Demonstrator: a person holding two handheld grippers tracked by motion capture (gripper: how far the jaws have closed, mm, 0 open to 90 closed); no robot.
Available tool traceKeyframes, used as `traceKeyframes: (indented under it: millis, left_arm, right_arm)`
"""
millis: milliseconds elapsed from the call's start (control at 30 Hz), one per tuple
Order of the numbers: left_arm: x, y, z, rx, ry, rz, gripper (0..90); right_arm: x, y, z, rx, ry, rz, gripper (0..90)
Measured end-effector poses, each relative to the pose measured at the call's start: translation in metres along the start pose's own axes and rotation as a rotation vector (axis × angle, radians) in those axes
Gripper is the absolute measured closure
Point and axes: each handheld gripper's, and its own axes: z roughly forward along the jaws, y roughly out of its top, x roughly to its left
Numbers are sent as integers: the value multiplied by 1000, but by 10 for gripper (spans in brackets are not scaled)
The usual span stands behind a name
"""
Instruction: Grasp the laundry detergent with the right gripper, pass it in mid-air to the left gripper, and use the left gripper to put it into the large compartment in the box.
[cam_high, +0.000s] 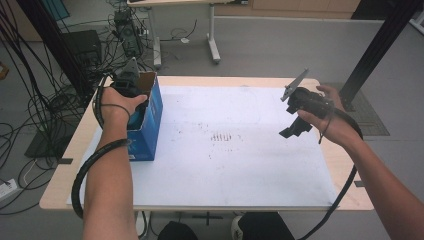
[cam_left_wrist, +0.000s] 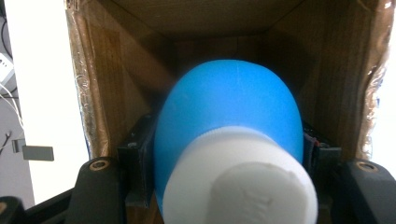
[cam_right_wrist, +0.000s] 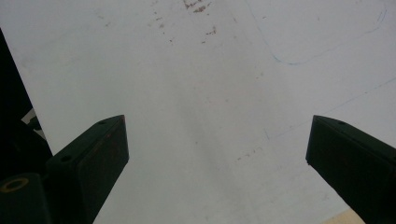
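Left claw (cam_left_wrist: 224, 186): clenched on the bottle, one jaw on each side of its blue body; reaches down into the open top of the box.
Bottle (cam_left_wrist: 229, 121): blue, rounded body, white cap (cam_left_wrist: 243, 182) toward the camera; sits inside the box, between the cardboard walls, in the left gripper view.
Box (cam_high: 152, 117): blue outside, brown cardboard inside, top open; stands on the bench near its far left corner, partly on the sheet's left edge.
Left hand (cam_high: 117, 107): grips the claw just above the box opening; cable loops down along the forearm.
Right claw (cam_high: 295, 129): released, jaws wide apart with nothing between them; hangs above the right part of the sheet, well apart from the box.
Right hand (cam_high: 332, 120): holds that claw over the bench's right side.
Sheet (cam_right_wrist: 196, 93): white, covers most of the bench; small brown specks near its middle, faint blue pen lines.
Bench (cam_high: 65, 165): light wood, edges showing around the sheet.
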Motion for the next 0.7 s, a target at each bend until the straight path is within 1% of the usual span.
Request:
traceKeyframes:
  millis: [700]
  left_arm:
    - [0,-1,0,1,2,-1,360]
  right_arm:
    - [1,1,0,0,1,-3,57]
